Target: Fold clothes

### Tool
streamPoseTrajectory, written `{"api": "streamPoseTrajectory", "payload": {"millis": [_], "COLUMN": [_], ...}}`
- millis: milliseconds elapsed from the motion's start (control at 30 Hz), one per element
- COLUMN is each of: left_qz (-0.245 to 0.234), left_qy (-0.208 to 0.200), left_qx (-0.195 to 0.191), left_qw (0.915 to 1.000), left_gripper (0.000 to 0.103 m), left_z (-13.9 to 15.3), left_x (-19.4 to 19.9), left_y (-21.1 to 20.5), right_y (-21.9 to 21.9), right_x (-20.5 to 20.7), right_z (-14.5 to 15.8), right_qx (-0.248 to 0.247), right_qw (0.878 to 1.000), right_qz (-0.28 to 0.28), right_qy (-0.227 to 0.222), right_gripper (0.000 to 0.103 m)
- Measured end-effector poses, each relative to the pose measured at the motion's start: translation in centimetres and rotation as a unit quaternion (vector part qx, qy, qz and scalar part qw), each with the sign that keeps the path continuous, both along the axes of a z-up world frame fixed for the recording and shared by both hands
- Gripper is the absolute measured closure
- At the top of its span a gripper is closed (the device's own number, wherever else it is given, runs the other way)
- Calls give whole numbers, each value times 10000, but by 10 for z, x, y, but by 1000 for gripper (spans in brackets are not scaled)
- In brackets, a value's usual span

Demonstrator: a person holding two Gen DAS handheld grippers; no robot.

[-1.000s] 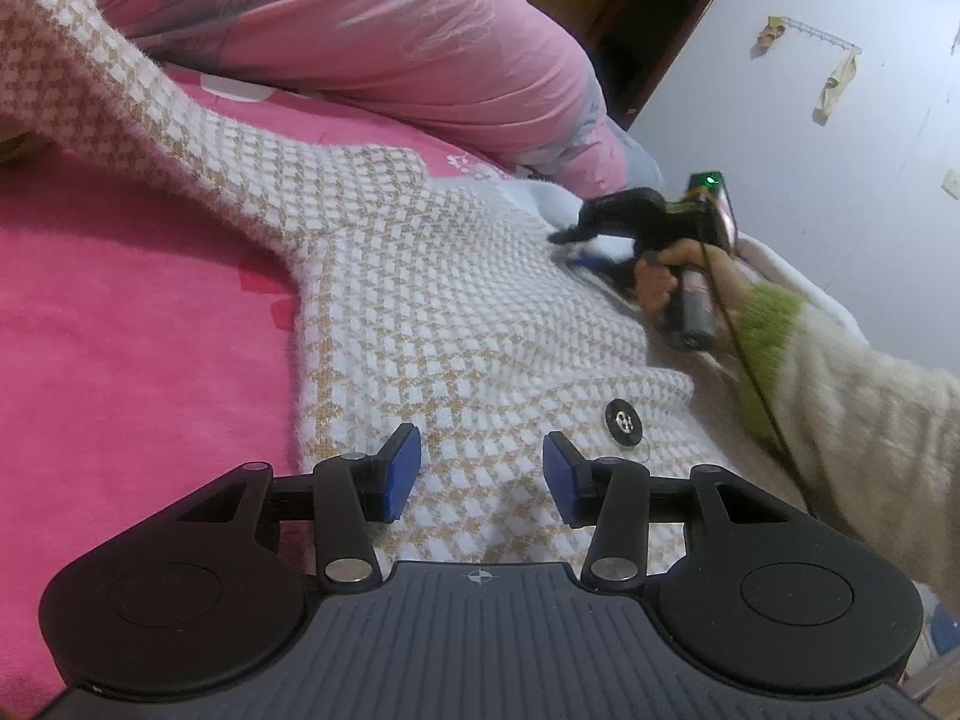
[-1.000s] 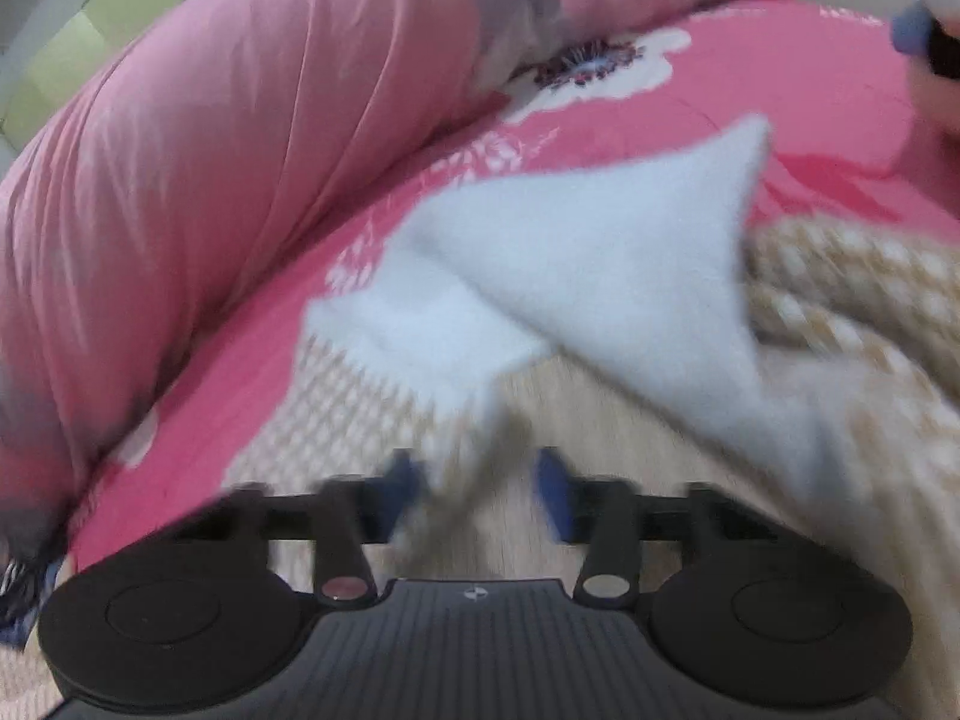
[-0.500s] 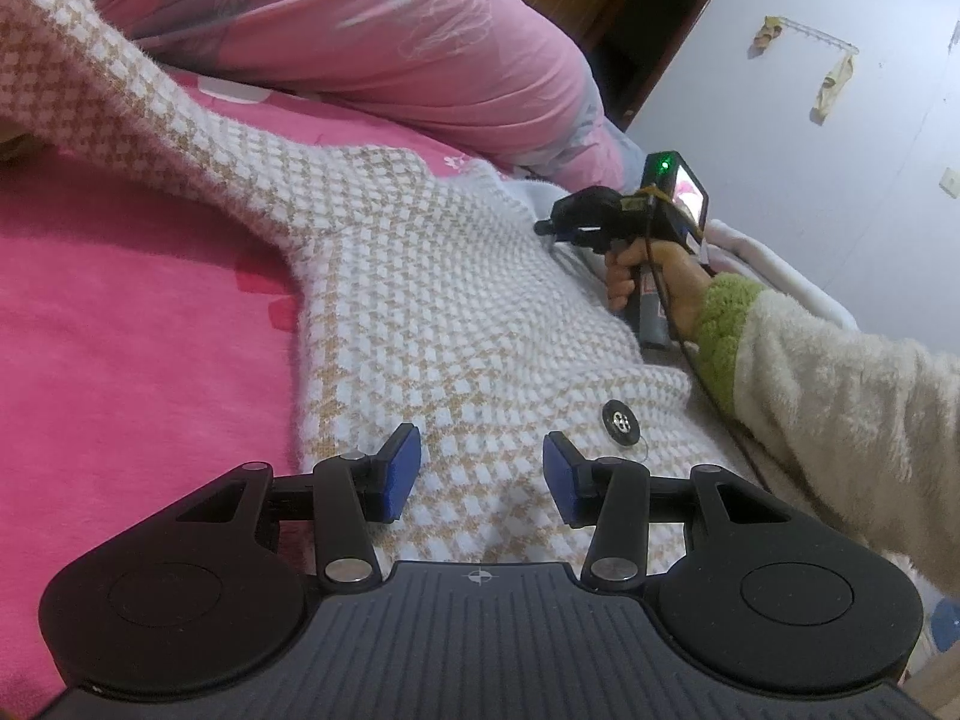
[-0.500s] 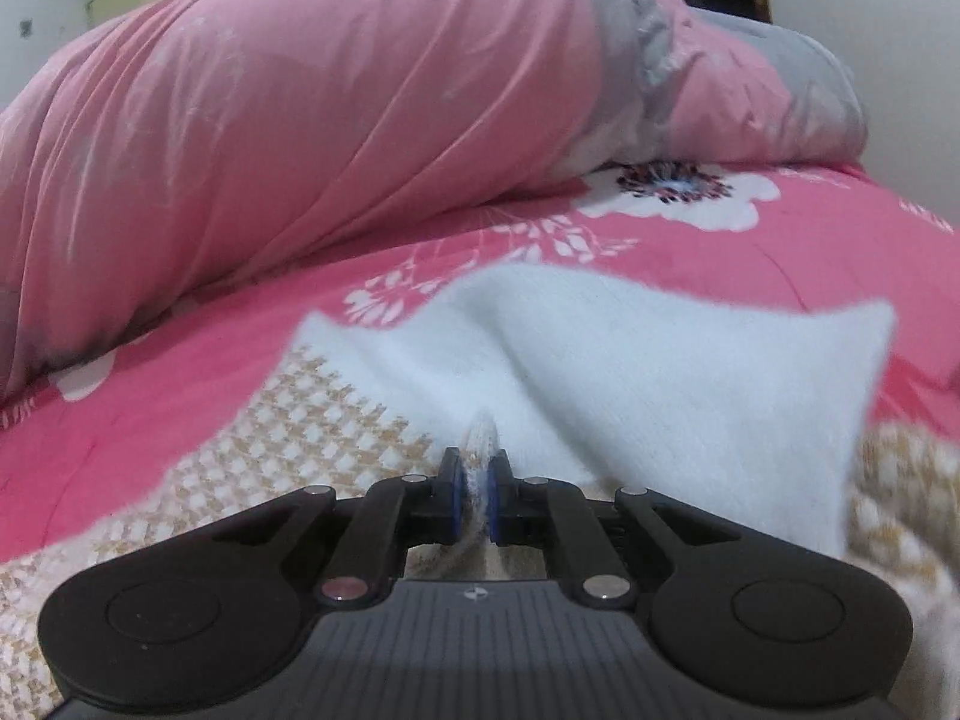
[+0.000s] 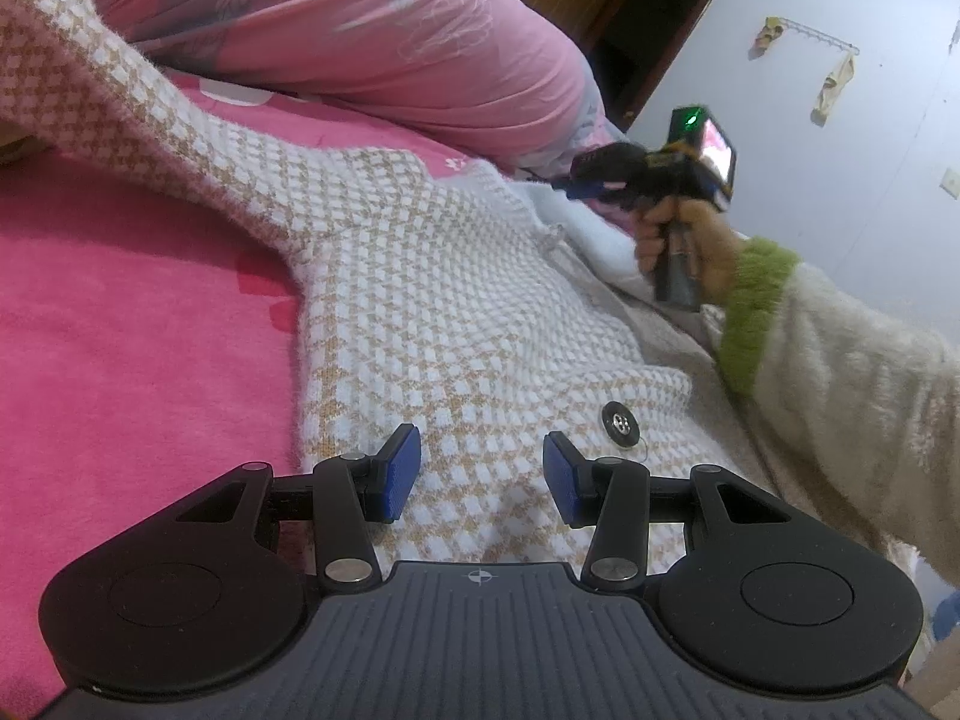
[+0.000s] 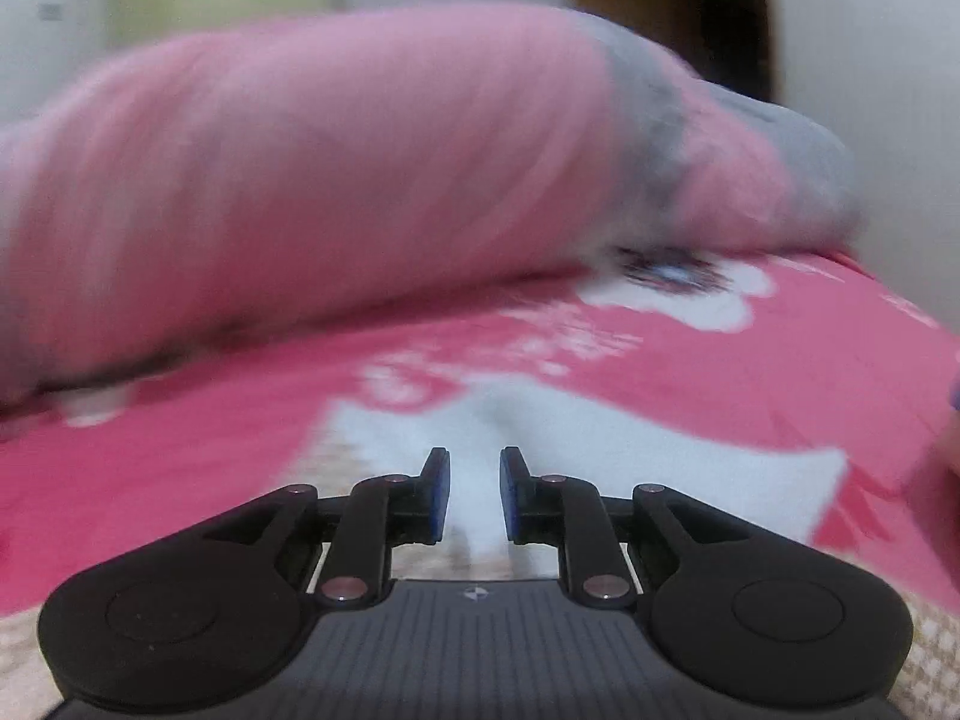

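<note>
Right hand-held gripper now parted, off the white collar.

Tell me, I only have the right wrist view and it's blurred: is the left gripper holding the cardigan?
Observer: No. The left gripper is open over the near edge of the checked cardigan and grips nothing.
Operator: Any buttons near it?
Observer: One black button lies on the fabric just right of its right pad.
Operator: Where does my right gripper sit over the garment?
Observer: The left wrist view shows the right gripper at the cardigan's far end. It looks held above the white fleecy part, not resting on it.
</note>
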State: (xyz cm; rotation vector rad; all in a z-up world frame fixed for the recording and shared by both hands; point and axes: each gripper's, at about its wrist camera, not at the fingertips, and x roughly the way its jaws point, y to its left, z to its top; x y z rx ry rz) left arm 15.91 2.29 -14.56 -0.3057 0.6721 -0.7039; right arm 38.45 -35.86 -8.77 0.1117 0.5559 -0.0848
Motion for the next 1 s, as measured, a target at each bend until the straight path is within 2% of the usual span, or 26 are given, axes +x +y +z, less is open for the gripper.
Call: {"api": "streamPoseTrajectory", "payload": {"millis": [100,200,267,333,567,633,700,767,867,1000], "left_qz": [34,100,135,132,115,118,121,123,133,138], "left_qy": [-5,2,10,29,84,104,114,111,64,46], "left_qx": [-10,-54,-91,-108,-213,-243,-256,-240,-167,-130], "left_qw": [10000,9999,9999,9999,9997,9996,9995,9996,9998,9998], "left_gripper": [58,58,58,58,58,58,58,58,58,58], "left_z": [0,0,0,-1,-4,-5,-5,-4,-2,-1], "left_x": [-1,-1,-1,0,2,1,1,1,-1,-1], "left_y": [1,4,6,6,6,6,6,5,3,2], "right_y": [26,39,43,43,48,50,42,31,38,51], "right_x": [19,61,83,100,116,113,96,62,20,-34], "right_z": [-11,-39,-50,-55,-57,-46,-21,12,7,-6], "right_qx": [-52,-227,-428,-379,-653,-608,-473,-546,-816,-1185], "right_qw": [9964,9922,9927,9939,9927,9935,9944,9945,9874,9722], "right_qz": [715,812,723,635,677,551,530,701,1151,1764], "right_qy": [457,920,869,822,760,788,776,560,717,985], "right_gripper": [86,88,90,92,94,94,93,92,92,92]}}
